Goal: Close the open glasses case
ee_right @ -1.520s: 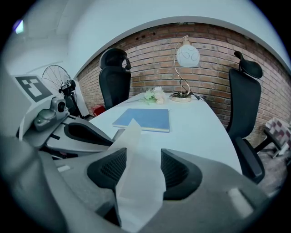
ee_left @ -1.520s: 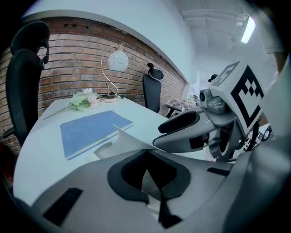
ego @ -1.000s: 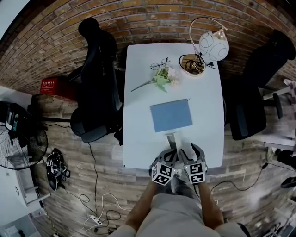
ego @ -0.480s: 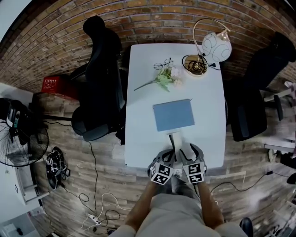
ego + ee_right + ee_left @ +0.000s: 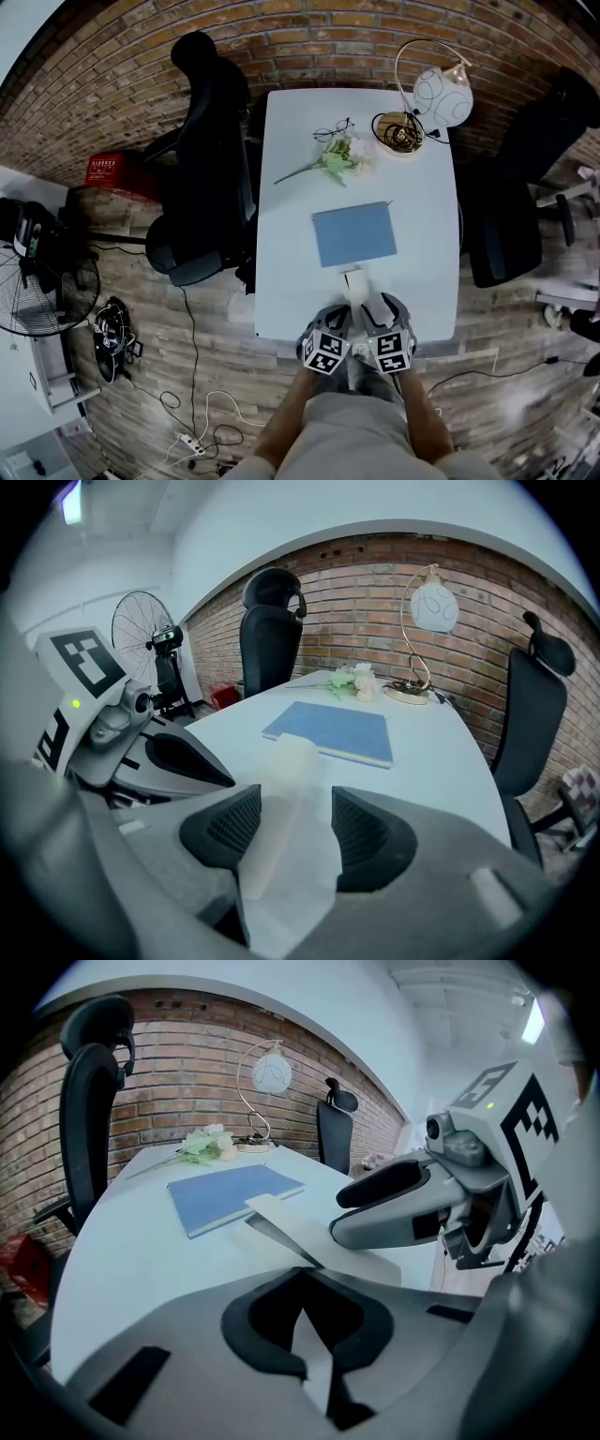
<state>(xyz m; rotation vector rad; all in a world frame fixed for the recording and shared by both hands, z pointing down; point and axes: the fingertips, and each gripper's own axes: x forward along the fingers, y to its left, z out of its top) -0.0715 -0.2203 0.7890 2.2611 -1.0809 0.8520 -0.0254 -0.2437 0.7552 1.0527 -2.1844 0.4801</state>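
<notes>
The white glasses case point(image 5: 354, 283) lies at the near edge of the white table point(image 5: 291, 216), pointing away from me. Both grippers sit side by side at its near end. My left gripper point(image 5: 343, 317) has its jaws closed together on a thin white flap of the case point(image 5: 286, 1225), a sliver of which shows between the pads. In the right gripper view, the right gripper point(image 5: 295, 822) holds the case's rounded body point(image 5: 281, 789) between its pads. Each gripper shows in the other's view: the right gripper point(image 5: 398, 1199) and the left gripper point(image 5: 178, 757).
A blue notebook point(image 5: 354, 234) lies just beyond the case. Farther back are a flower sprig point(image 5: 328, 161), glasses point(image 5: 330, 129), a coiled cable dish point(image 5: 397, 131) and a globe lamp point(image 5: 439, 90). Black chairs point(image 5: 202, 159) point(image 5: 511, 206) flank the table. A fan point(image 5: 42, 291) stands at the left.
The head view has shifted slightly. Both grippers stay together at the case's near end, with no clear change in their hold.
</notes>
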